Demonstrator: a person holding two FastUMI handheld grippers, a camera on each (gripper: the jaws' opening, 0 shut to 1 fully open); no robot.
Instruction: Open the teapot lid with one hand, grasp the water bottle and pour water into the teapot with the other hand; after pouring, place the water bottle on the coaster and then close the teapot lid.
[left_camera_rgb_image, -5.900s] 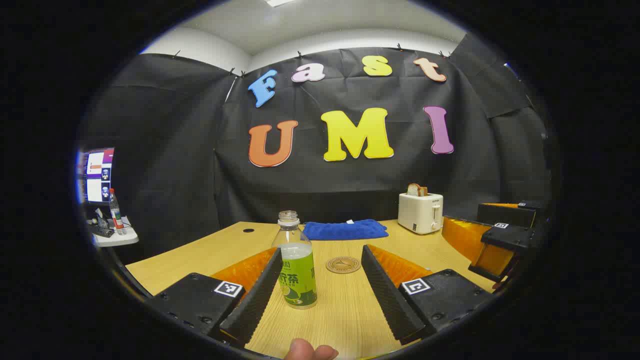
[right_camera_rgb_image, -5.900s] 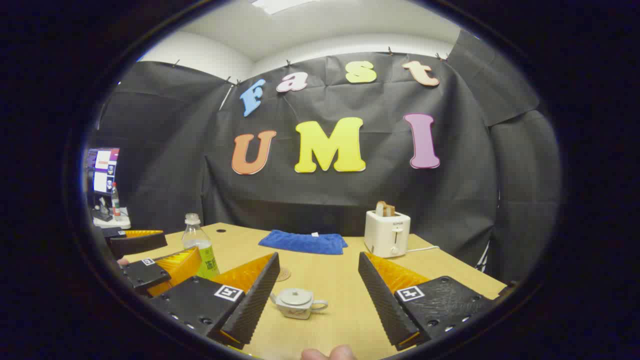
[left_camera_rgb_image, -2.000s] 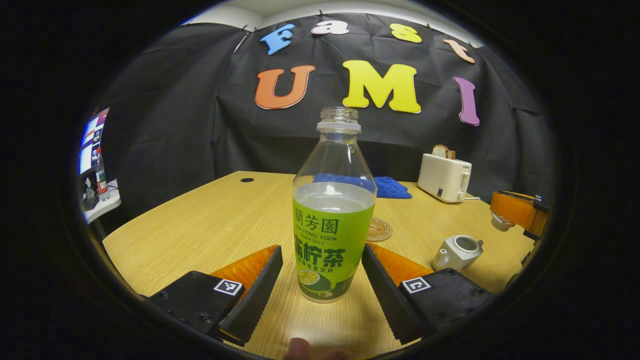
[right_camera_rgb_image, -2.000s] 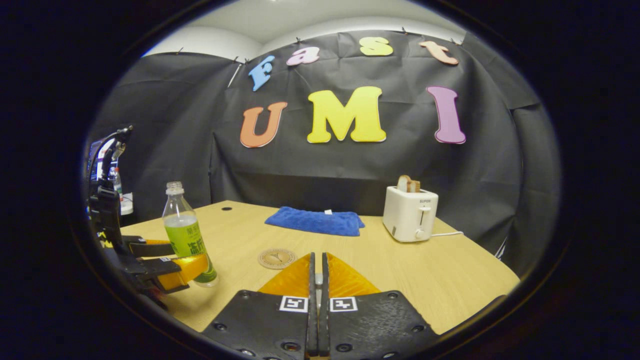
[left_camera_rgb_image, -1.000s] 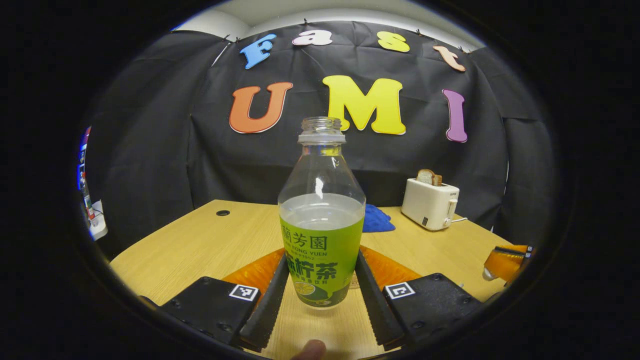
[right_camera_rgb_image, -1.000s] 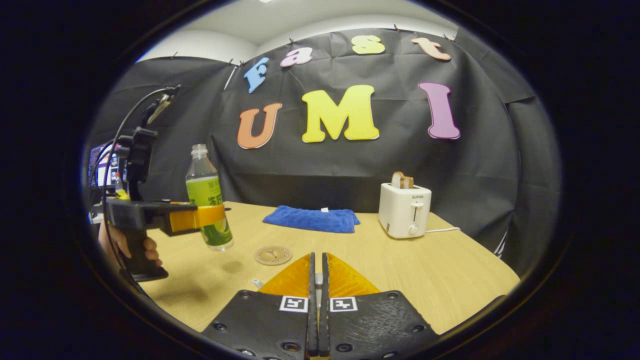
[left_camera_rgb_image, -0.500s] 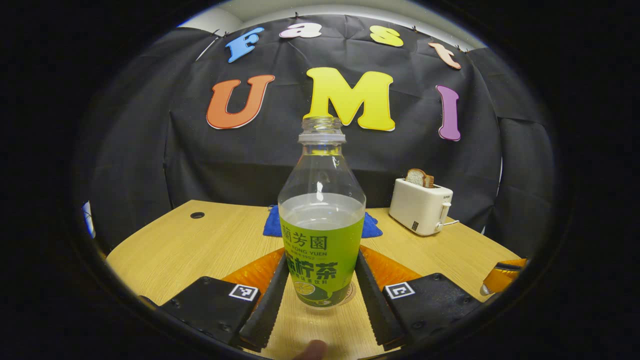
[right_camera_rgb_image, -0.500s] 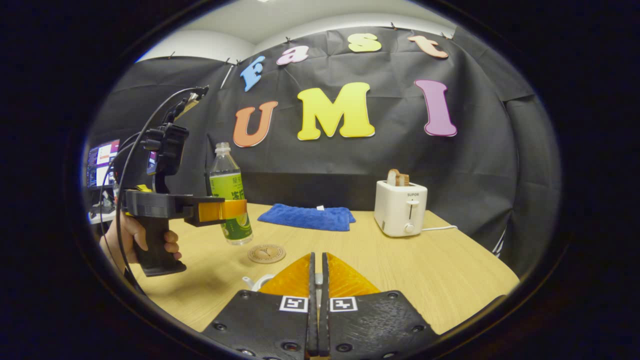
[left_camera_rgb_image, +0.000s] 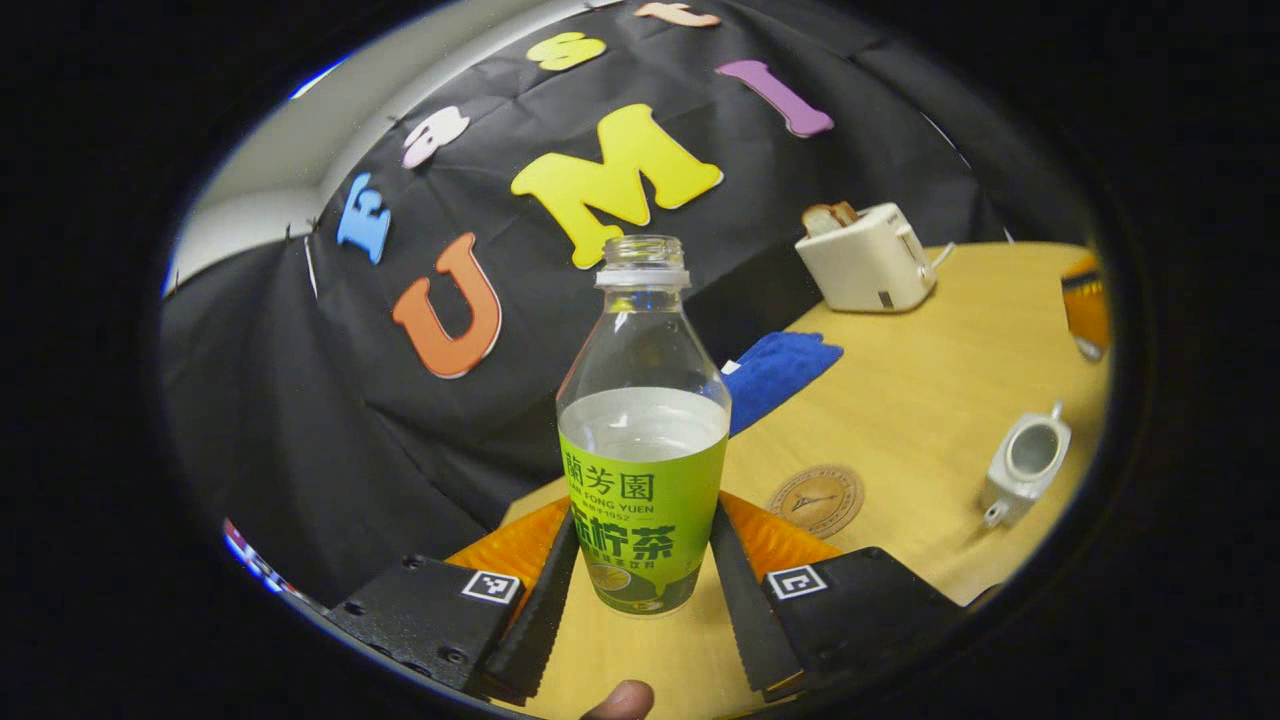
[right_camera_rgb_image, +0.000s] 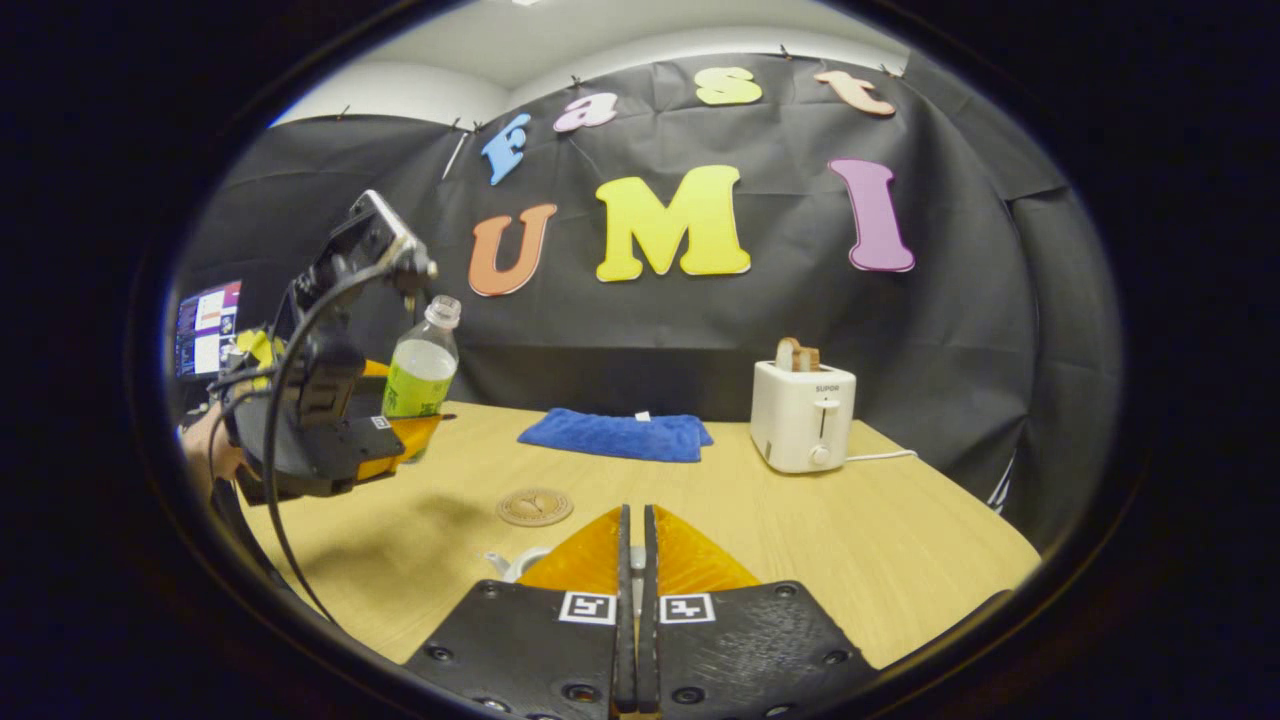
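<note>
A clear water bottle (left_camera_rgb_image: 645, 470) with a green label, uncapped and partly full, is pinched between the fingers of my left gripper (left_camera_rgb_image: 643, 520). In the right gripper view that left gripper (right_camera_rgb_image: 400, 432) holds the bottle (right_camera_rgb_image: 420, 368) in the air at the left, leaning right. The white teapot (left_camera_rgb_image: 1025, 462) stands open on the table, and the round coaster (left_camera_rgb_image: 815, 498) lies just left of it. My right gripper (right_camera_rgb_image: 634, 525) is shut above the teapot (right_camera_rgb_image: 508, 563), which peeks out beside its fingers. At the far right, the right gripper (left_camera_rgb_image: 1085, 300) shows a pale lid at its tip.
A white toaster (right_camera_rgb_image: 803, 415) with bread stands at the back right of the wooden table (right_camera_rgb_image: 900, 540). A folded blue cloth (right_camera_rgb_image: 615, 437) lies at the back middle. A hand (right_camera_rgb_image: 205, 450) holds the left gripper's handle, and a monitor (right_camera_rgb_image: 205, 328) glows far left.
The left gripper closed on the bottle, lifted it off the table and carried it right. It has now rolled, tilting the bottle. The right gripper stays shut and still.
</note>
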